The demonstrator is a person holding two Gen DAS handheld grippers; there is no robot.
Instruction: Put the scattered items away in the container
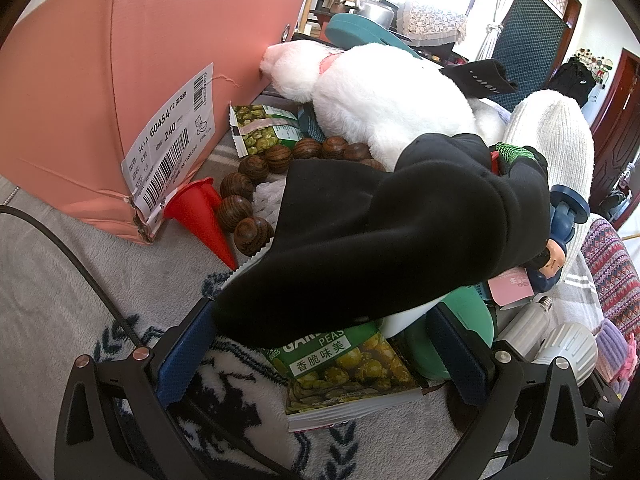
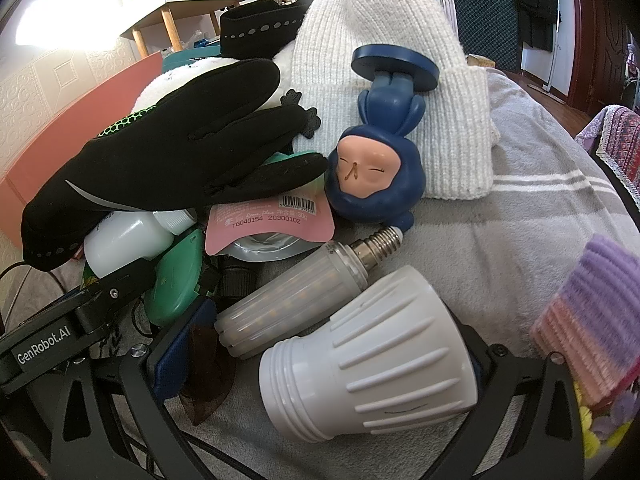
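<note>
The pink cardboard box stands at the left on the grey blanket. A black glove lies over the pile, its cuff reaching between the fingers of my left gripper, which is open; a green pea packet lies under it. My right gripper is open around a large white bulb, with a gap at its left pad. Beyond it lie a corn-shaped bulb, a blue figurine, a white beanie, a pink pouch and a white bottle.
A white plush toy, wooden beads, a red cone and a second pea packet lie beside the box. A purple and pink knit item sits at the right. A black cable crosses the blanket.
</note>
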